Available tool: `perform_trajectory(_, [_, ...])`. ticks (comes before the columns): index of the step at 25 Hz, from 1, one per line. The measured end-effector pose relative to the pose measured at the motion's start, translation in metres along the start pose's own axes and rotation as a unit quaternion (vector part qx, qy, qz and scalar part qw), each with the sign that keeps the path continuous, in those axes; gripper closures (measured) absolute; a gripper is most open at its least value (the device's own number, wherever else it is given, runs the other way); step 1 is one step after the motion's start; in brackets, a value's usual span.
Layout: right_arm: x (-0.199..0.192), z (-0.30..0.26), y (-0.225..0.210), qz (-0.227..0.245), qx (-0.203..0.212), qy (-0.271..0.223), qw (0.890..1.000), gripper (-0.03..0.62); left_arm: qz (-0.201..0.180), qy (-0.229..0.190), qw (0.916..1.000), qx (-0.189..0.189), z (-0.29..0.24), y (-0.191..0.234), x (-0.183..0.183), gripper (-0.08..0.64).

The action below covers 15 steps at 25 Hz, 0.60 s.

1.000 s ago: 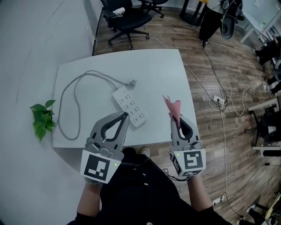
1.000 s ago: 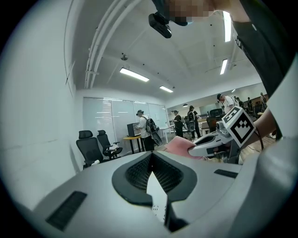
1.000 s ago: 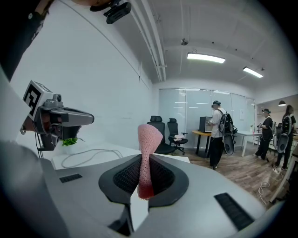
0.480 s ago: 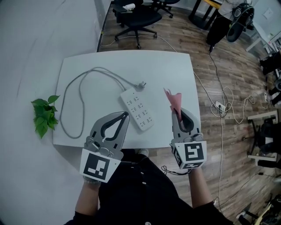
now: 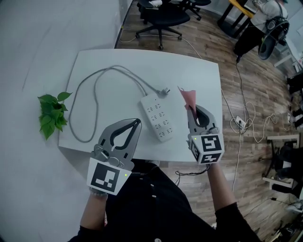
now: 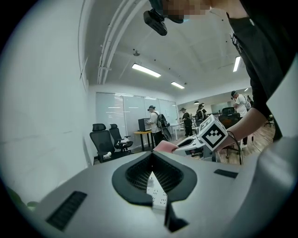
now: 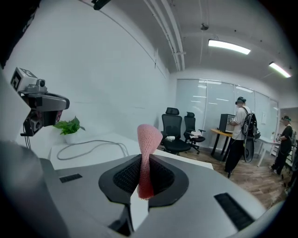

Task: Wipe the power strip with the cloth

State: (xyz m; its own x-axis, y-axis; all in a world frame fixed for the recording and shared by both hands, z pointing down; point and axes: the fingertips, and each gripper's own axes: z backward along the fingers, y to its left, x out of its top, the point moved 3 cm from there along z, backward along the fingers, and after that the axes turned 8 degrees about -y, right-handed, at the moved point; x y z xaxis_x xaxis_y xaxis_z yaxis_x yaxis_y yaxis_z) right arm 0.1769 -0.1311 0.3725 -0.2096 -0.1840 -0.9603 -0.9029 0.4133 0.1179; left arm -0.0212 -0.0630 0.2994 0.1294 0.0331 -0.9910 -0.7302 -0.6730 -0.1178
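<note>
The white power strip lies slantwise on the white table, its grey cable looping off to the left and its plug beside its far end. My right gripper is shut on a pink cloth that stands up out of the jaws, just right of the strip and above the table's right side. The cloth shows pinched in my right gripper. My left gripper hovers at the table's near edge, shut on nothing. The strip shows through the left gripper.
A small green plant sits off the table's left edge. Black office chairs stand beyond the far edge. A second power strip with loose cables lies on the wood floor to the right. People stand in the far room.
The head view has shifted, so table and strip sit further right in frame. The right gripper with the cloth is now nearer the strip. The left gripper has hardly moved.
</note>
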Motion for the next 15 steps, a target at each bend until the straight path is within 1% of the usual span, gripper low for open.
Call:
perform_trajectory(6, [-0.013, -0.047, 0.011, 0.034, 0.039, 0.036, 0.998, 0.535, 0.002, 0.000, 0.9999, 0.015, 0.008, 0.014, -0.006, 0.548])
perform_trajectory(8, [-0.015, -0.063, 0.018, 0.044, 0.057, 0.039, 0.997, 0.535, 0.004, 0.003, 0.9998, 0.021, 0.011, 0.018, -0.008, 0.548])
perform_trajectory(11, [-0.020, -0.085, 0.030, 0.051, 0.089, 0.048, 0.994, 0.535, 0.007, 0.007, 0.9996, 0.027, 0.015, 0.024, -0.012, 0.548])
perform_trajectory(15, [-0.031, -0.110, 0.039, 0.074, 0.114, 0.073, 0.988, 0.535, 0.010, 0.009, 0.9995, 0.029, 0.016, 0.026, -0.012, 0.548])
